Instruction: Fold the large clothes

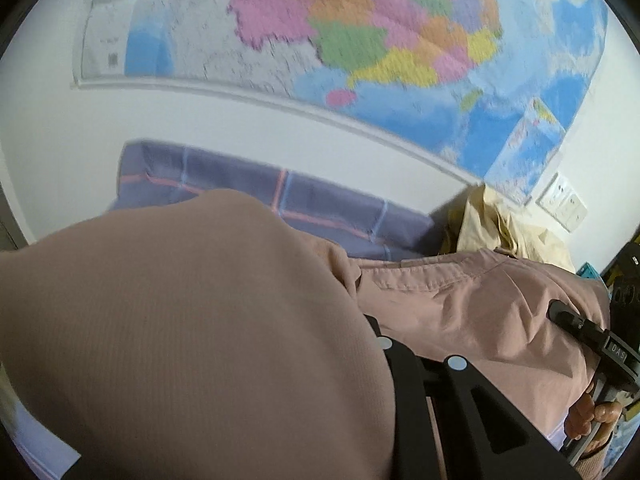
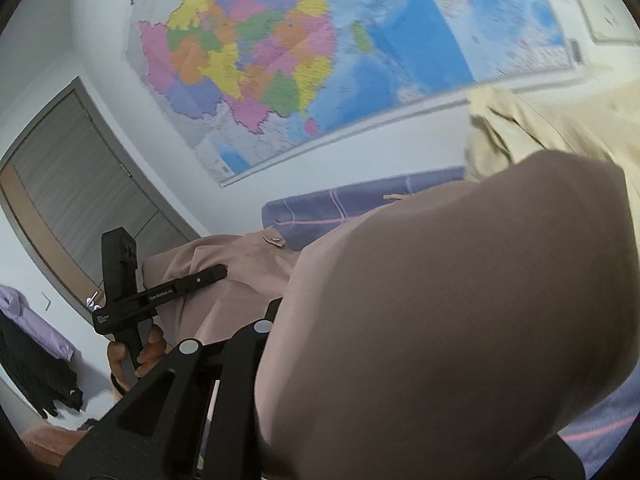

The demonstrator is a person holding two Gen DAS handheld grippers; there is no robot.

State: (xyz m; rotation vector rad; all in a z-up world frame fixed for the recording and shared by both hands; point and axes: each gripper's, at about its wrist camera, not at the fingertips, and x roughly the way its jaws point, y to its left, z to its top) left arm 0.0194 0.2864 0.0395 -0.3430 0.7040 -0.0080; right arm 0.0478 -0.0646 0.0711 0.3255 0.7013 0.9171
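A large colored wall map hangs on the white wall, with a pale strip along its lower edge. A white socket plate is fixed to the wall just beside the map's lower corner. A purple checked bedcover with pink and blue lines lies below the map. A grey door with a metal handle stands at the side. Dark and lilac clothing hangs near the door.
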